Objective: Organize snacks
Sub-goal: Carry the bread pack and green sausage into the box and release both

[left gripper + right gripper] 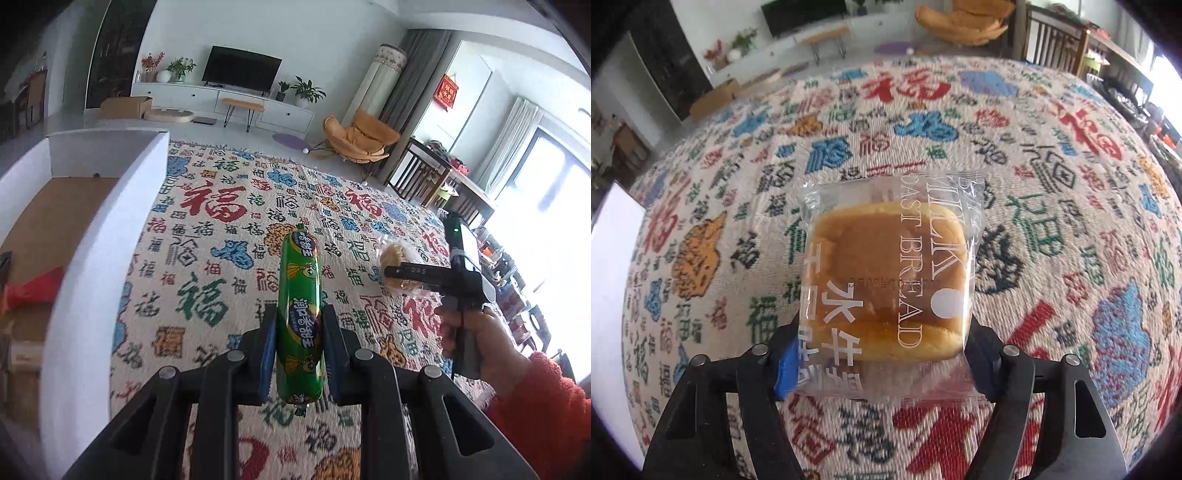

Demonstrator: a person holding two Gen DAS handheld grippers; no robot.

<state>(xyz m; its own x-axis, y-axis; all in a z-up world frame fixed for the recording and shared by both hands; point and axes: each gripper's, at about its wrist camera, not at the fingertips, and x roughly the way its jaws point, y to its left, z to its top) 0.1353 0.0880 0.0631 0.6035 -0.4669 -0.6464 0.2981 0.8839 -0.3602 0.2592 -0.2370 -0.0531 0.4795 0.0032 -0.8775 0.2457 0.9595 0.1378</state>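
Note:
My left gripper (300, 325) is shut on a green wrapped sausage (298, 288), held lengthwise above the patterned cloth (221, 229). My right gripper (879, 354) is shut on a clear-wrapped milk toast bread (882, 280), held above the same cloth (1052, 206). In the left wrist view the right gripper (397, 275) shows at the right with the bread (393, 254) between its fingers, held by a hand in a red sleeve. A white box (110, 206) with a brown floor stands at the left, and a red packet (33, 291) lies inside it.
The cloth covers a wide surface with printed characters. Beyond it are a TV stand (221, 99), an orange chair (362, 136), a cardboard box (125, 107) and a dark wooden chair and table (436, 173). The white box's corner shows in the right wrist view (617, 221).

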